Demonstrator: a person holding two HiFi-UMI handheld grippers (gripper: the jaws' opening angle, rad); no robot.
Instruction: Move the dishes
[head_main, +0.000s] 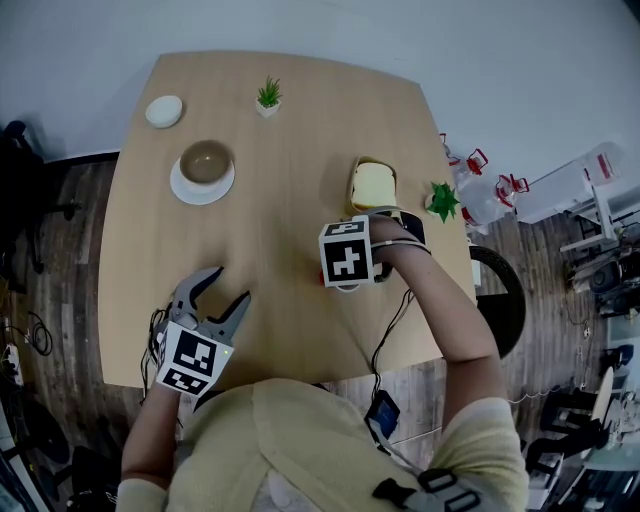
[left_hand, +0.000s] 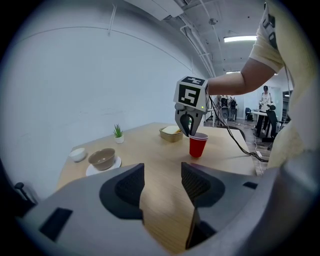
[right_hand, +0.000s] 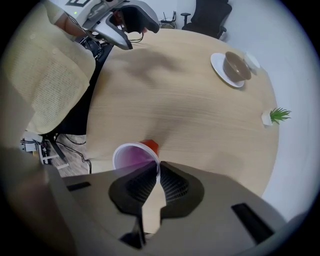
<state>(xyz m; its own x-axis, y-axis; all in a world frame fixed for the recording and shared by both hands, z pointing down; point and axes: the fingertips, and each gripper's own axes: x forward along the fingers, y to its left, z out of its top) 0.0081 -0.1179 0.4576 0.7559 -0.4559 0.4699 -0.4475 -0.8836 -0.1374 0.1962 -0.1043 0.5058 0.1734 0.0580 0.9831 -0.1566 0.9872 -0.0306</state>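
While ribbed jaws pinch its thin rim, the red cup (right_hand: 134, 157) tapers.

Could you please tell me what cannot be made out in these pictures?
- Head view: the red cup is almost wholly hidden beneath the right gripper.
- Right gripper view: the cup's base is hidden by its own rim, and the left gripper view leaves unclear whether it touches the table.
- All views: the yellow contents of the tan container are too small to identify.
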